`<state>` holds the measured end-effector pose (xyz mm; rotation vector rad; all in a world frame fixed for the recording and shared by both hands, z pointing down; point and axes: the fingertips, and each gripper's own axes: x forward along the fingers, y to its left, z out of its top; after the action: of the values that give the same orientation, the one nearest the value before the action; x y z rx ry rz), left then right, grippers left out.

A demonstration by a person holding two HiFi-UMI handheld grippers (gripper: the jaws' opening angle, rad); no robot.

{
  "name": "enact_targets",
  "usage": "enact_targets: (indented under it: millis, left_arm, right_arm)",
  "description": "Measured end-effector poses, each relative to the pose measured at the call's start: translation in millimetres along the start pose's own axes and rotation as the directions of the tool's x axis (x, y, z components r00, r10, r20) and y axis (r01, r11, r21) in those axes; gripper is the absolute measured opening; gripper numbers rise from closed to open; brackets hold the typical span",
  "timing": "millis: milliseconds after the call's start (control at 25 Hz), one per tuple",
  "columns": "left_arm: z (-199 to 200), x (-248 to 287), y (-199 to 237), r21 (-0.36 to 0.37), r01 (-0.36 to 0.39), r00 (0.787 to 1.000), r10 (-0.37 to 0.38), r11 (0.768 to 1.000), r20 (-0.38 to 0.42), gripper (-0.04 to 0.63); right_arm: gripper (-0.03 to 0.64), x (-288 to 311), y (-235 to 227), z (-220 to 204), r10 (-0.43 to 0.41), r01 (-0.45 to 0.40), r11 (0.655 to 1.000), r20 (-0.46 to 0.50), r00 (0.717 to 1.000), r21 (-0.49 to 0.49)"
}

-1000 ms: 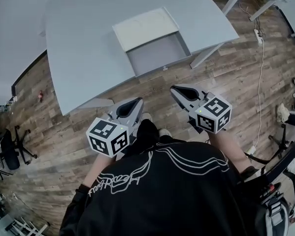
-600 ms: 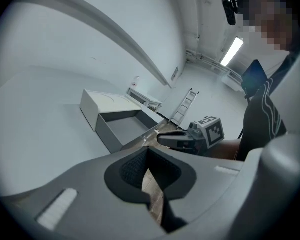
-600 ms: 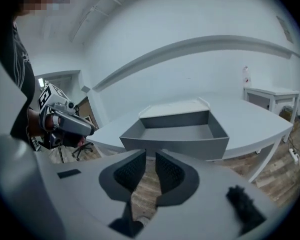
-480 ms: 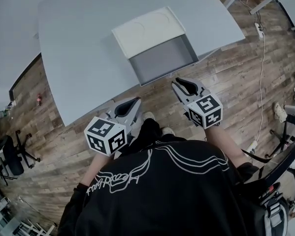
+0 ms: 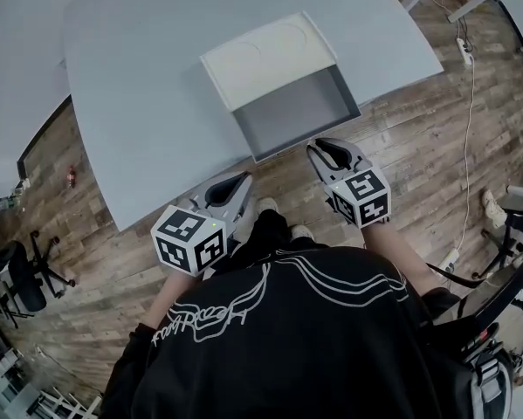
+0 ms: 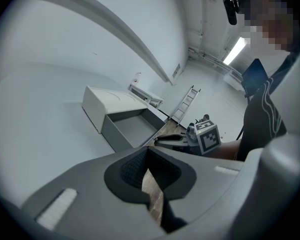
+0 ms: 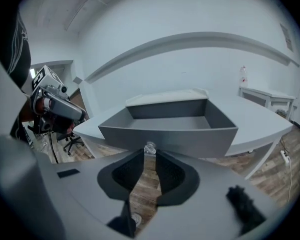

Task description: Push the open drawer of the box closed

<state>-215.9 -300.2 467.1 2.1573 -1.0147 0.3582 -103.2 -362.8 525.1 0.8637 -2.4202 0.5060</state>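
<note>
A white box (image 5: 268,57) lies on the pale grey table (image 5: 147,85). Its grey drawer (image 5: 300,112) is pulled out toward me and is empty. My right gripper (image 5: 320,147) is shut and hangs just short of the drawer's front. In the right gripper view the drawer front (image 7: 167,134) fills the middle, and its small clear knob (image 7: 150,147) sits right at the tips of the right gripper (image 7: 148,156). My left gripper (image 5: 235,184) is shut and empty, lower left of the drawer, by the table edge. From the left gripper (image 6: 147,156) the box (image 6: 102,104) and drawer (image 6: 132,129) show farther off.
The table edge runs close in front of me, over a wooden floor (image 5: 418,164). An office chair (image 5: 21,273) and a small bottle (image 5: 69,177) are at the left. A cable (image 5: 466,103) trails at the right. A ladder (image 6: 187,104) leans far back.
The table and drawer have come nearer in the head view. My right gripper has moved up to the drawer's front. The left gripper has barely shifted.
</note>
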Motion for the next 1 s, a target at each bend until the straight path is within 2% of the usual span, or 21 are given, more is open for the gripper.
enact_targets:
  millis: [560, 1000]
  left_arm:
    - [-5, -4, 7, -0.011, -0.008, 1.0, 0.008, 1.0, -0.007, 0.006]
    - [-2, -5, 36, -0.052, -0.021, 1.0, 0.021, 0.998, 0.009, 0.006]
  right_arm:
    - [0.074, 1, -2, 12, 0.003, -0.005, 0.998, 0.03, 1.0, 0.056]
    - [0.074, 39, -25, 40, -0.013, 0.013, 0.997, 0.0, 1.0, 0.072]
